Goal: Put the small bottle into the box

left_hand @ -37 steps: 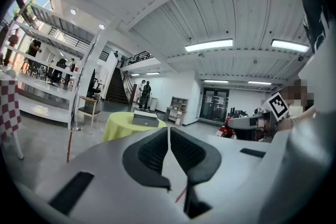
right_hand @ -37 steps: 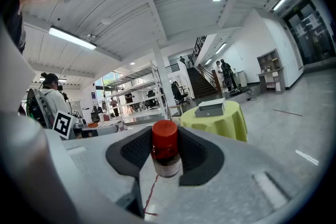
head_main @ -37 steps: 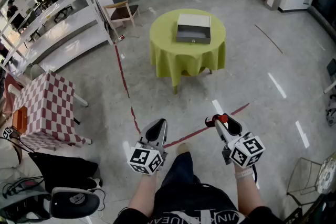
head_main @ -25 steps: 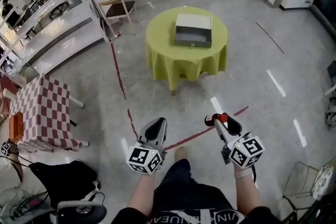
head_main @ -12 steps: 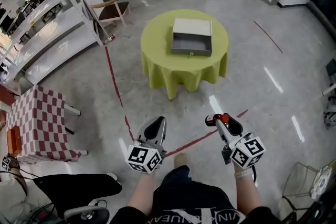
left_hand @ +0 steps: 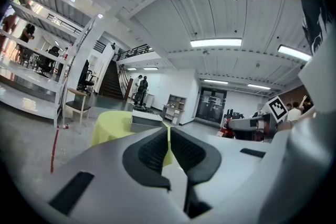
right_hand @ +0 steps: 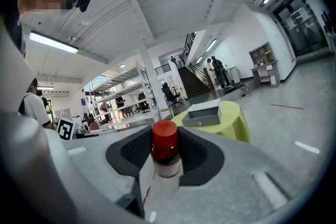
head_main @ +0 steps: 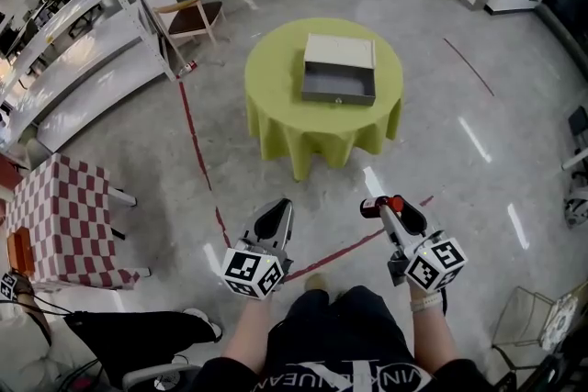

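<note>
Right, you're standing well short of the round table (head_main: 266, 73). The small bottle (right_hand: 165, 152) is pinched upright between the pads (right_hand: 134, 152) of your right gripper (head_main: 380, 208). The grey box (head_main: 338, 69) sits open-topped on the yellow-green cloth (head_main: 322, 133), well apart from you.

Here's the worry. The jaws seem to grip only the bottle's body, with the red cap rising above the pads' upper edge. A jolt in your stride or a swing of the wrist could tip it or let it slide out, and it would land on hard floor (head_main: 478, 197). How firm the squeeze is, I can't tell.

Mind the box's walls too. Come in too low and the bottle's base could catch the near rim and knock loose. The cloth hangs in loose folds, so a nudge could shift the box on it.

Your left gripper (left_hand: 169, 145) offers no backup: its jaws are drawn almost together, only a thin slit between them, nothing held.

Now the bottle itself. It's small, with a round red screw cap, brownish just under the neck and paler lower down. That may be a label, but it's too small to be sure. It stands straight, cap up, centred between the ribbed black pads.
</note>
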The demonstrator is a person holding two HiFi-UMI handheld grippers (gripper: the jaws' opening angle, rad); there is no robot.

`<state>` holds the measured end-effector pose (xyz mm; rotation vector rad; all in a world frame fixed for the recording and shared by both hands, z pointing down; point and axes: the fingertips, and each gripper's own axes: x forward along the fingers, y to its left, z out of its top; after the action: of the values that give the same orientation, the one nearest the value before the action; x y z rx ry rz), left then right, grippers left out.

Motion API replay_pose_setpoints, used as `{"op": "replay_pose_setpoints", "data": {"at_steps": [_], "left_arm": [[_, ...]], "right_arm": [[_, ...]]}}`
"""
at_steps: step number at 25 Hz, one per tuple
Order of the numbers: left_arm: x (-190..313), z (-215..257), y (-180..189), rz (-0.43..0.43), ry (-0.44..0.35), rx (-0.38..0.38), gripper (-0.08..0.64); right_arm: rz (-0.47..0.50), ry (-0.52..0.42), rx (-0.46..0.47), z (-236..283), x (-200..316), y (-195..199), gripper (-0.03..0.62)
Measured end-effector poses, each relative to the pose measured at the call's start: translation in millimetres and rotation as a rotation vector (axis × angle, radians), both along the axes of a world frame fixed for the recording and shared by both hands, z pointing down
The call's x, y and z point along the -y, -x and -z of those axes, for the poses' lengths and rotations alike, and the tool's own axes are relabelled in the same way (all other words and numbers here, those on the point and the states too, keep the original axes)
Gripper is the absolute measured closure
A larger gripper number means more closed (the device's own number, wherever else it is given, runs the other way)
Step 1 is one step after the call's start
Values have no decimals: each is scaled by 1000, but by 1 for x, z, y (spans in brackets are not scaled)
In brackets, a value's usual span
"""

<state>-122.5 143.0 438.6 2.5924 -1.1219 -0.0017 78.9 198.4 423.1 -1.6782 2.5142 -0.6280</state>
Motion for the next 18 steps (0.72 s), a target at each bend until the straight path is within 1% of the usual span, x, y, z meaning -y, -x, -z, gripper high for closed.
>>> {"op": "replay_pose_setpoints", "data": {"at_steps": [8, 13, 18], "left_arm": [[4, -15, -1, 1, 33, 2, 538], [19, -15, 3, 30, 31, 13, 538], [50, -12, 8, 75, 27, 19, 538]], "right_arm": [[3, 29, 10, -12, 10, 1, 446], [33, 26, 25, -16, 33, 1, 446], [59, 19, 36, -15, 70, -3, 446]]}}
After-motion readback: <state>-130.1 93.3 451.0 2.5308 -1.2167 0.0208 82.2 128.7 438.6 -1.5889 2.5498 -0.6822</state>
